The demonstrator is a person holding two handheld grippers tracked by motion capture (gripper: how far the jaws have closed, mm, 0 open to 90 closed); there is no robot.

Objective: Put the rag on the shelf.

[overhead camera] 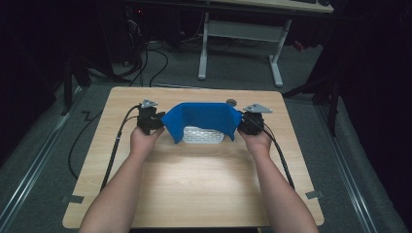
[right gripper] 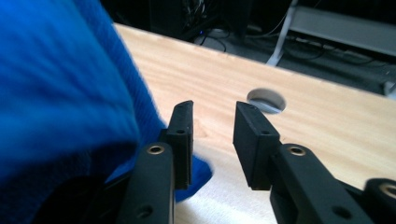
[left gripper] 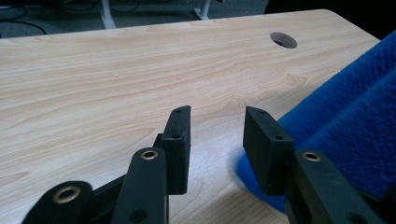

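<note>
One blue cloth (overhead camera: 201, 118) draped over one white tray (overhead camera: 204, 135) on the bench (overhead camera: 194, 179); both hand-held grippers, left (overhead camera: 156, 119) and right (overhead camera: 244, 123), released, nothing between their jaws.

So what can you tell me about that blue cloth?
The blue cloth looks soft and fuzzy, like a towel. It is draped in an arch over a white ribbed thing on the wooden table, hiding its back part. Its two ends hang down at the sides, each beside an open gripper. In both gripper views the cloth lies next to the jaws, not between them.
</note>
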